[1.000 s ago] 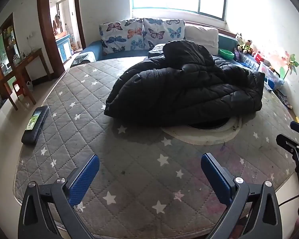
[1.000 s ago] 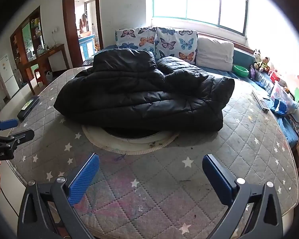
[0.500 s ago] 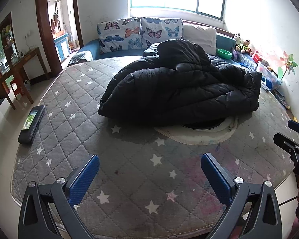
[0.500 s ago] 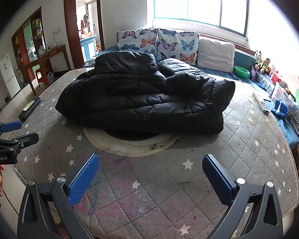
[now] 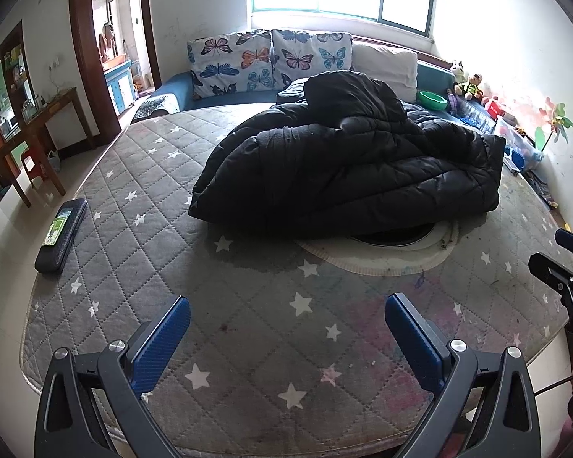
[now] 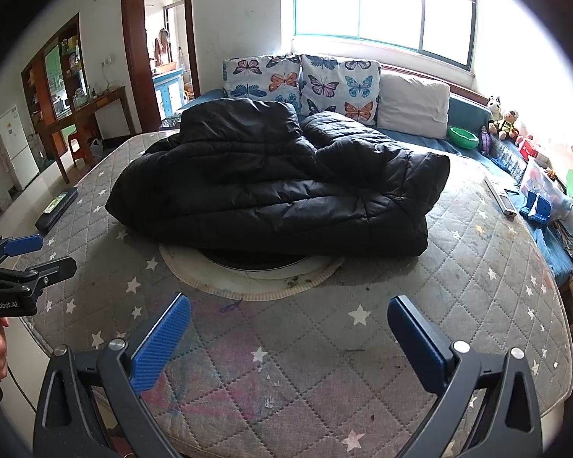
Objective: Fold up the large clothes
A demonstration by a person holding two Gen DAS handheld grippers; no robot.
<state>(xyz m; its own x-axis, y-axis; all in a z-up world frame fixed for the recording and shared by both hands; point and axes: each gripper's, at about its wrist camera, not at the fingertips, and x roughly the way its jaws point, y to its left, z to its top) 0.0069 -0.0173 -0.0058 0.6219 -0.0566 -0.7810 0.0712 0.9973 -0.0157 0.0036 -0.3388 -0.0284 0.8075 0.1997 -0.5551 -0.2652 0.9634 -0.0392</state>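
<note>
A large black puffer coat (image 5: pixel 347 168) (image 6: pixel 279 183) lies bundled in a thick heap on the grey star-quilted mattress (image 5: pixel 217 305) (image 6: pixel 477 286). It partly covers a round white disc (image 6: pixel 256 278) (image 5: pixel 393 255) beneath it. My left gripper (image 5: pixel 286 316) hangs open over the mattress's near edge, well short of the coat, with nothing between its blue pads. My right gripper (image 6: pixel 290 313) is open too, equally far back and empty. Each gripper shows at the edge of the other's view.
A dark flat case (image 5: pixel 61 234) lies at the mattress's left edge. Butterfly pillows (image 6: pixel 301 80), a white pillow, a green bowl (image 6: pixel 463 136) and toys line the blue bench under the window. Boxes sit at the right edge. A wooden table and doorway stand left.
Both grippers have drawn back and up a little from the coat, so more of the mattress shows. The coat has not moved. Both stay open.
</note>
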